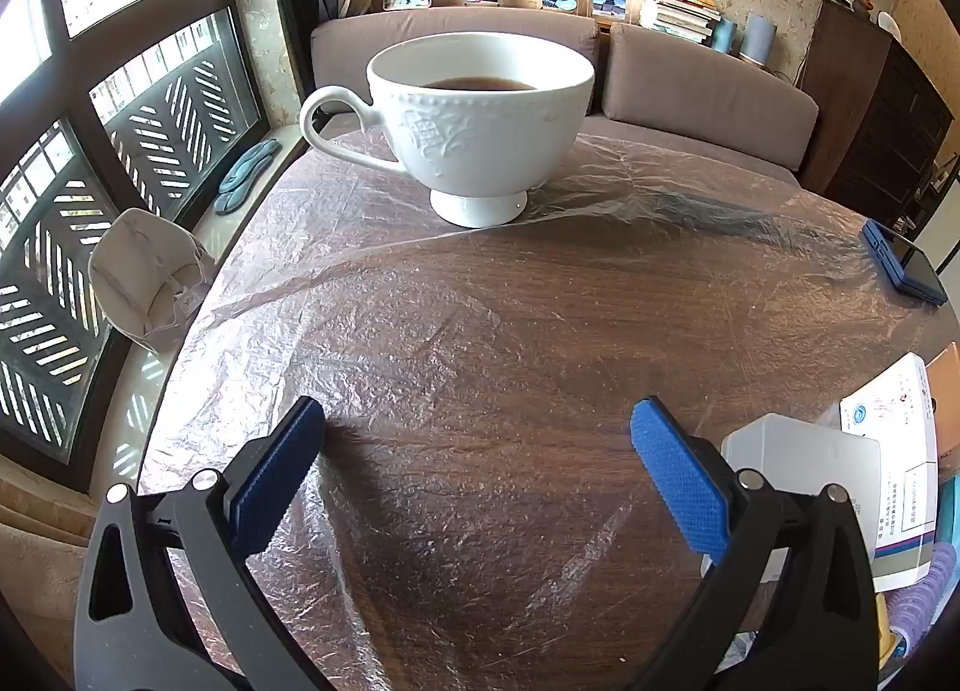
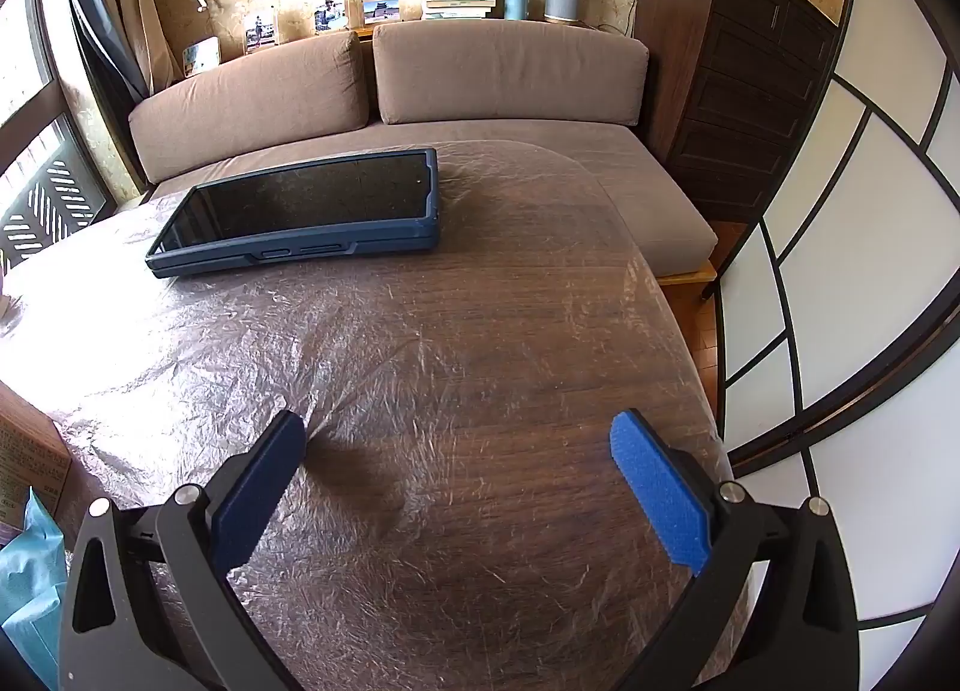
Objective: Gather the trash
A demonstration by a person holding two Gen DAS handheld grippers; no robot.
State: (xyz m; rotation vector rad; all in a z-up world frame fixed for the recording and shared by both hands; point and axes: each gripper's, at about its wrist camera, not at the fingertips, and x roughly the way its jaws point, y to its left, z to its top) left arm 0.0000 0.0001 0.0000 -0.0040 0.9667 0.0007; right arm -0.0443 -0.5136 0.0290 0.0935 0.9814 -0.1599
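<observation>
Hovering above a wooden tabletop (image 1: 540, 331) covered by a crinkled clear plastic sheet (image 1: 372, 343), the left tongs (image 1: 477, 436) are seen spread to their widest, with nothing held between the blue pads, and the right tongs (image 2: 456, 451) are likewise held wide apart and empty over the same sheet. At the far side in the left wrist view, a white footed cup (image 1: 480, 121) with dark liquid inside is stood upright on the plastic. A crumpled white mask (image 1: 150, 277), the likeliest piece of trash, is found off the left edge of the tabletop, on the window sill. A dark blue-cased phone (image 2: 300, 211) is laid flat, screen up, at the far left in the right wrist view. White boxes (image 1: 888, 451) are stacked at the near right of the left tongs. A brown sofa (image 2: 480, 85) is set beyond the tabletop
</observation>
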